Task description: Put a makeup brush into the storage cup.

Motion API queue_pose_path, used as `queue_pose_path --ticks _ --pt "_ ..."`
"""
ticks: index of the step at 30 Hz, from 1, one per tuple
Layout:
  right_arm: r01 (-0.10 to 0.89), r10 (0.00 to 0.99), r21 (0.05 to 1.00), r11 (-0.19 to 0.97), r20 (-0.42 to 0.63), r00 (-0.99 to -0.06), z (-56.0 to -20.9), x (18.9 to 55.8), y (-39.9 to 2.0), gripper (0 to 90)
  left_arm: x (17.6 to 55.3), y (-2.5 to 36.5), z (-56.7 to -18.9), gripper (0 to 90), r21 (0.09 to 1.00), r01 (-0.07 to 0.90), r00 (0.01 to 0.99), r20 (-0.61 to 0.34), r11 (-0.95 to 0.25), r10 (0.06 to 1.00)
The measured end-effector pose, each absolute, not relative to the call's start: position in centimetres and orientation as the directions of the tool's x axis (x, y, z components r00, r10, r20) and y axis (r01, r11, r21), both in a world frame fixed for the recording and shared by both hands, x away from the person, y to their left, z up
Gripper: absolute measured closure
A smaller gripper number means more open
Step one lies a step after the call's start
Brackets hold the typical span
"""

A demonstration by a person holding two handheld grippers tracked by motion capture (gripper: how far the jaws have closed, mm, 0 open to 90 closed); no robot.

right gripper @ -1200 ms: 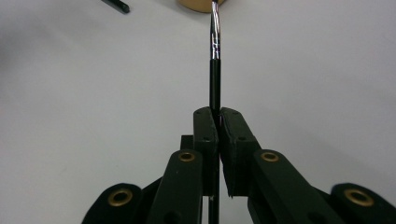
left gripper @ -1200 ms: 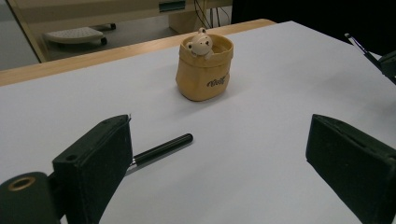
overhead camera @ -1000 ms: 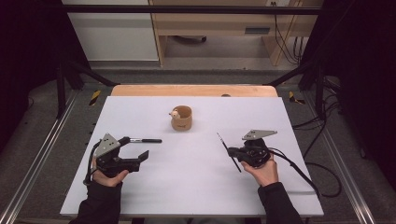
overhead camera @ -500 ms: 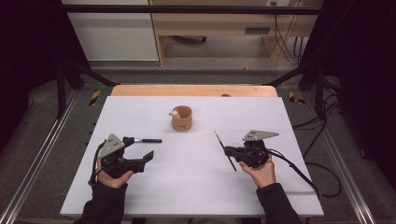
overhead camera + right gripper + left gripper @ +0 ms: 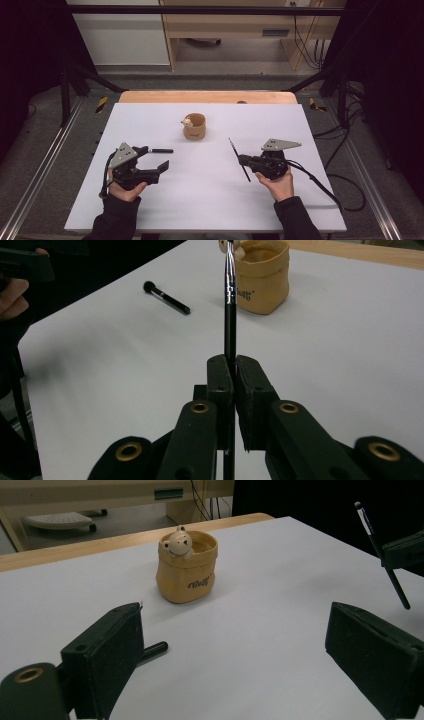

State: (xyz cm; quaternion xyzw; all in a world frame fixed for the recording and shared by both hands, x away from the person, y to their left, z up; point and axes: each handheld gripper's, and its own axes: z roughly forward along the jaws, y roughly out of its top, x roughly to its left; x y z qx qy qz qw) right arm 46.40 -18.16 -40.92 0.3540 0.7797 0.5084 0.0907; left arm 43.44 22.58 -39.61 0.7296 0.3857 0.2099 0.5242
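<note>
A tan pouch-shaped holder (image 5: 194, 127) with a small bear figure on its rim stands at the table's middle back; it also appears in the left gripper view (image 5: 186, 570) and the right gripper view (image 5: 262, 282). My right gripper (image 5: 244, 160) is shut on a thin black brush (image 5: 239, 159), which rises upright from the jaws (image 5: 230, 305). My left gripper (image 5: 157, 158) stands open just above the table with nothing between its jaws (image 5: 240, 650). A short black makeup brush (image 5: 160, 150) lies flat on the table beside the left gripper's far jaw (image 5: 166, 297).
The white table top (image 5: 210, 200) has a wooden strip (image 5: 207, 96) along its far edge. A black frame with metal rails surrounds the table. Cables (image 5: 320, 185) trail from the right gripper off the right side.
My left gripper has drifted slightly to the right, still open. The right gripper keeps its place with the thin brush in it.
</note>
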Motion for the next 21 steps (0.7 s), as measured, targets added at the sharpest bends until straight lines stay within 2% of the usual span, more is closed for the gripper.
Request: queue_pose_path --ticks 21 --pt "0.392 0.626 0.897 0.206 0.187 -0.757 -40.3 46.0 -17.2 85.9 43.6 20.6 -38.4 8.7 0.939 0.313 0.642 -0.098 -0.144 0.760"
